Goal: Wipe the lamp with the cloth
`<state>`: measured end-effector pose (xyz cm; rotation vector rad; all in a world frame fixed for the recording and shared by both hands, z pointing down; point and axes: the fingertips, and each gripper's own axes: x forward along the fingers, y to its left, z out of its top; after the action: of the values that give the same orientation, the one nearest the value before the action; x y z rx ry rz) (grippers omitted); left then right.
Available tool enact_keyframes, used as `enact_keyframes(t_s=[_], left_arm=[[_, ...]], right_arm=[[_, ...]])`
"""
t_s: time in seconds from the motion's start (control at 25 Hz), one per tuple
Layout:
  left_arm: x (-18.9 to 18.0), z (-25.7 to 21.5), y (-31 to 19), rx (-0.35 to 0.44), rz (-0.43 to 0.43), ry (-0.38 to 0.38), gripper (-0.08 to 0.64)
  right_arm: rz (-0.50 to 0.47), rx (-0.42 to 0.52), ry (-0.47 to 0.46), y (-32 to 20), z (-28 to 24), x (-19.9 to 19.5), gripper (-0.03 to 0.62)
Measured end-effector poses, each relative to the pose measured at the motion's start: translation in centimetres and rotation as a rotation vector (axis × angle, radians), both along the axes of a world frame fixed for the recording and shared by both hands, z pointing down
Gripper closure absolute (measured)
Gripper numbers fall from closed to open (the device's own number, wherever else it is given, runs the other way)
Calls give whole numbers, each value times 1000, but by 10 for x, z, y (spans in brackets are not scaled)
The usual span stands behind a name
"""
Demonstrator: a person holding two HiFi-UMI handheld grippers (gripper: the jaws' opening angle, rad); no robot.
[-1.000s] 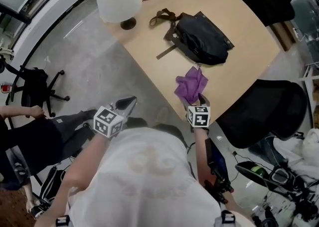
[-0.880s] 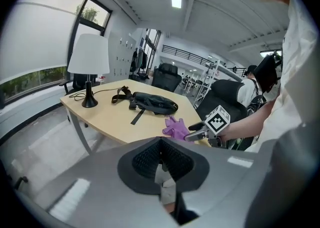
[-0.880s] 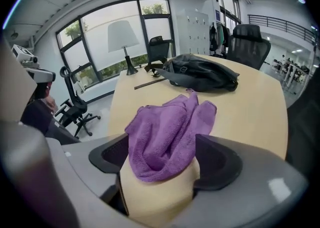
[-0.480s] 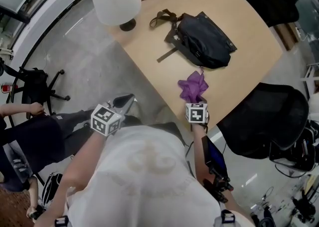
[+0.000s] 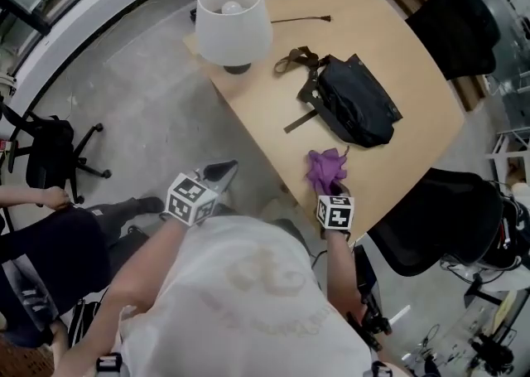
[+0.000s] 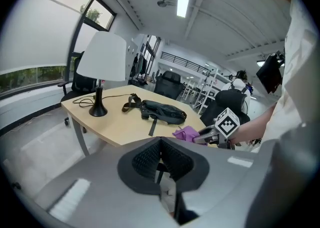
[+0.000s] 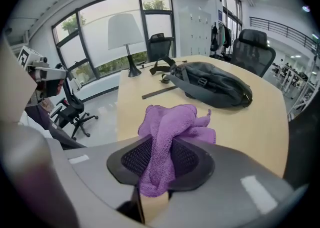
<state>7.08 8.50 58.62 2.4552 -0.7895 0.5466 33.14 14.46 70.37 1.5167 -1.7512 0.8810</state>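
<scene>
Purple cloth [image 5: 327, 170] first: it sits bunched near the edge of the table [image 5: 273, 131] closest to the person, and it looks soft, light and floppy, the sort of thing that sags and trails wherever it isn't pinched. So a fat fold through the middle is the hold to want, not a loose corner. And that's the hold here: the right gripper [image 5: 331, 188] has its jaws about half-way in, they've just been closing, and a thick wad of the cloth is squeezed between the pads, with the rest spilling forward onto the tabletop. Whether any of it has lifted clear, I can't tell. The lamp [image 5: 233, 9] stands well apart at the far corner, a white shade on a slim stem and small dark base. That reads as top-heavy and easy to nudge over, so I'd wipe it gently. A black bag [image 5: 356, 102] lies between cloth and lamp. Out to the side, the left gripper [image 5: 222, 171] hangs off the table over the floor, jaws together, nothing in them.
</scene>
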Motion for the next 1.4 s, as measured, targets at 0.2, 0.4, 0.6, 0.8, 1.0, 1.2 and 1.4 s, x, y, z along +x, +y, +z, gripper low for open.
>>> enact_keyframes(t_s=[0.2,0.4,0.6,0.8,1.0,1.2,1.4], left_arm=[[-37,-3,-26,15,-6,47,558],[-79,-11,-66,45,-58,91,558],[-107,-10,-69,40,-54,95,558],[-124,-15,-77,55,-50,104,558],[-138,-14,-95,63,-73,109,558],[-131,-13,-97,55,-93,103,558],[-124,-26,-124,79,-90,91,558]], right_arm=[[-28,75,-7,-34,-25,-46,472],[-110,112,6,-85,-47,-101,473],[-185,113,50,-96,-65,-142,474],[-222,132,74,-110,-79,-161,474],[-235,148,63,-123,-83,-174,474],[-255,178,13,-125,-93,-173,474],[-233,336,-32,-162,-131,-155,472]])
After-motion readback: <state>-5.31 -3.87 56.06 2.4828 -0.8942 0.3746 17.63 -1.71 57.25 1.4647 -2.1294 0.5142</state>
